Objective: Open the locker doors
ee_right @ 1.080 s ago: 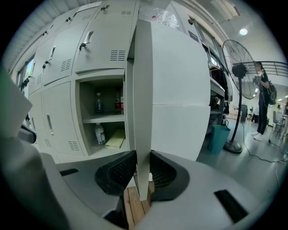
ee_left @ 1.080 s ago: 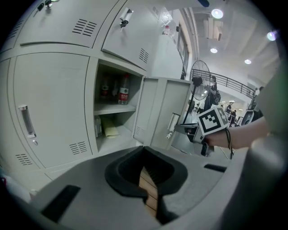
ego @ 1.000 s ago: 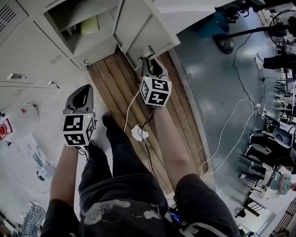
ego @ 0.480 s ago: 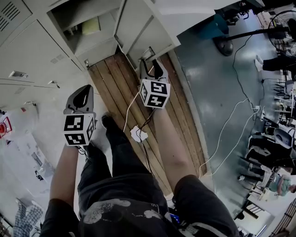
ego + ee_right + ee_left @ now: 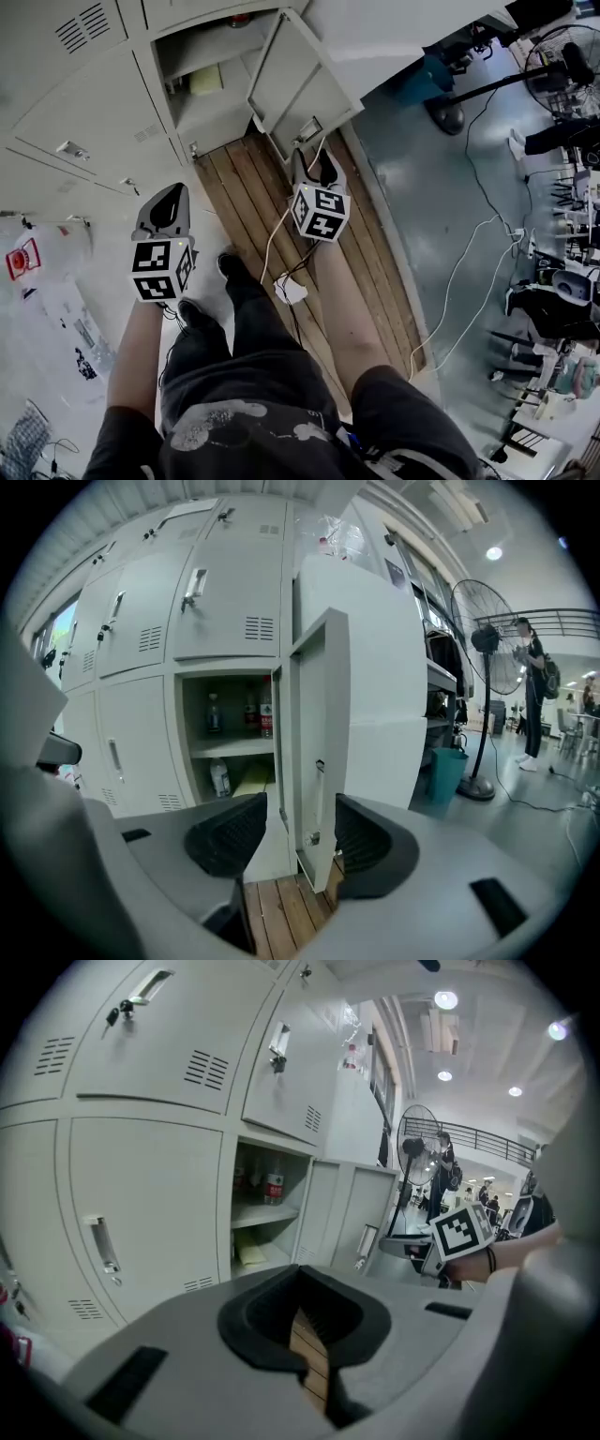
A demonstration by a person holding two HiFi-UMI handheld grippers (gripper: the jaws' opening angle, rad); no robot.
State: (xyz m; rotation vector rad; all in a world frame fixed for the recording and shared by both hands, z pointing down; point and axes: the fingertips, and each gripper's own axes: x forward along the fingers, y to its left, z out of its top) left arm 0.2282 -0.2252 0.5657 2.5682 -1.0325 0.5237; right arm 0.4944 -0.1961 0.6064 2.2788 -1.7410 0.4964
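The grey lockers (image 5: 89, 112) fill the upper left of the head view. One lower door (image 5: 298, 86) stands swung open, showing shelves with bottles (image 5: 217, 778) inside. My right gripper (image 5: 317, 156) hangs just short of that door's latch edge (image 5: 319, 766); its jaws are opening and nothing is between the pads. The door edge lines up with the gap of the right gripper (image 5: 298, 834) but lies beyond it. My left gripper (image 5: 169, 199) hovers in front of the closed lockers, jaws together and empty. Past the left gripper (image 5: 314, 1340) I see the open compartment (image 5: 262, 1218).
Wooden planks (image 5: 267, 211) run along the lockers' base. A white connector (image 5: 287, 289) and cables (image 5: 464, 258) lie on the floor. A standing fan (image 5: 487, 663) and a teal bin (image 5: 450, 766) stand to the right, with a person (image 5: 531, 691) beyond.
The right gripper's jaws have spread and drawn back from the open door's latch edge. The left gripper has kept its place and stayed shut.
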